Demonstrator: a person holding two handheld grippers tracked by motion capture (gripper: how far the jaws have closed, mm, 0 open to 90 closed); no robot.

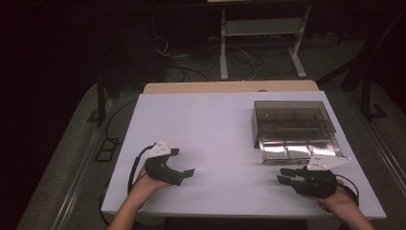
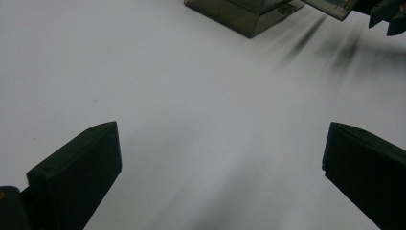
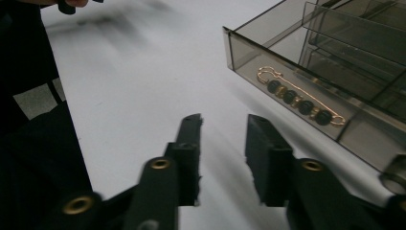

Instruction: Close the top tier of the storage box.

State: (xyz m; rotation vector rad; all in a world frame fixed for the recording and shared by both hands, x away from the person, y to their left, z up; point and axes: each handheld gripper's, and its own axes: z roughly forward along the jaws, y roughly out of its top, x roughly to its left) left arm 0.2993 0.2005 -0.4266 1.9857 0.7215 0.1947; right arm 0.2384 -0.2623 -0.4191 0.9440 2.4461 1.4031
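Brooch [image 3: 300, 99], long axis diagonal, lies in the open front drawer [image 3: 268, 67] of the organizer [image 1: 293, 127] at upper right. Right hand-held gripper [image 3: 222, 143], nearer, narrowed, empty; left hand-held gripper [image 1: 184, 162] released.

The table [image 1: 215, 124] lies bare across its left and middle, free for passing. On the right a smoked plastic organizer [image 1: 292, 122] blocks the way; its pulled-out drawer [image 3: 306, 103] juts toward the right gripper [image 1: 283, 176].
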